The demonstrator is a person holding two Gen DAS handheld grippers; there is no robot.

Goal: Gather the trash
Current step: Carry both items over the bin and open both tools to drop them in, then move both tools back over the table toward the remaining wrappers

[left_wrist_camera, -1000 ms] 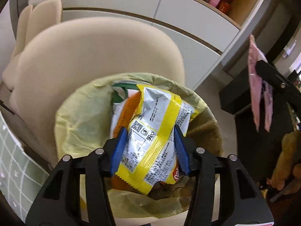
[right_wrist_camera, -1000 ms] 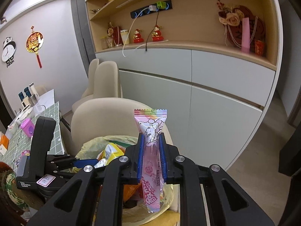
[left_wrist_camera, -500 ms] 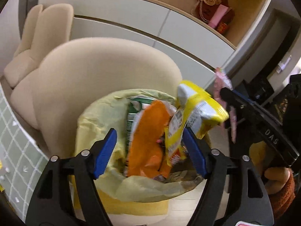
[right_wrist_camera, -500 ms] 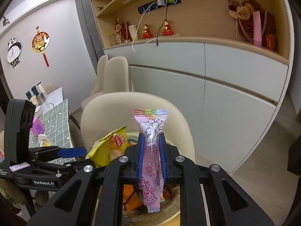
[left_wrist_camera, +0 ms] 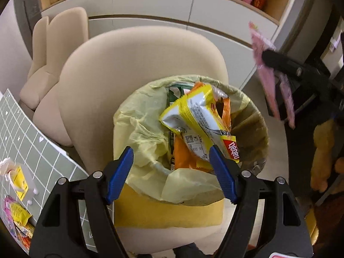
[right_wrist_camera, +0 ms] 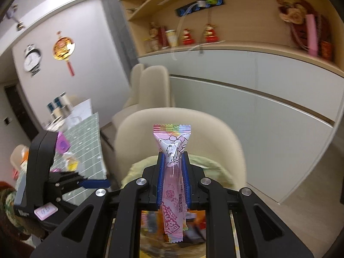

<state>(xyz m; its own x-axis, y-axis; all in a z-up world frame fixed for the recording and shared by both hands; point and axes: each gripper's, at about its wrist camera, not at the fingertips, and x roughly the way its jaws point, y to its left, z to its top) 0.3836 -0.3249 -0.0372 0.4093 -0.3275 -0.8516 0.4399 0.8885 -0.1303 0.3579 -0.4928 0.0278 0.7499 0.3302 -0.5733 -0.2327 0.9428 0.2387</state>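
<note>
A yellow bin (left_wrist_camera: 167,212) with a pale yellow liner (left_wrist_camera: 139,129) stands below my left gripper (left_wrist_camera: 172,167), whose jaws hang open with nothing between them. A yellow and silver snack bag (left_wrist_camera: 200,120) lies on top of an orange wrapper (left_wrist_camera: 182,157) inside the bin. My right gripper (right_wrist_camera: 173,172) is shut on a pink candy wrapper (right_wrist_camera: 172,163), upright between its blue pads, above the bin's liner (right_wrist_camera: 206,163). In the left wrist view the same pink wrapper (left_wrist_camera: 266,79) hangs at the right, beyond the bin's rim. The left gripper (right_wrist_camera: 94,182) shows at the lower left of the right wrist view.
A beige chair (left_wrist_camera: 133,68) stands right behind the bin, with another beige chair (left_wrist_camera: 56,43) further back. A green grid-patterned table (left_wrist_camera: 28,142) with snack wrappers (left_wrist_camera: 19,217) lies at the left. White cabinets (right_wrist_camera: 258,99) and shelves line the far wall. A person's hand (left_wrist_camera: 322,163) is at the right.
My left gripper opened and let go of the yellow and silver snack bag, which dropped into the bin. The left gripper then drew back. The right gripper swung with the pink wrapper toward the bin.
</note>
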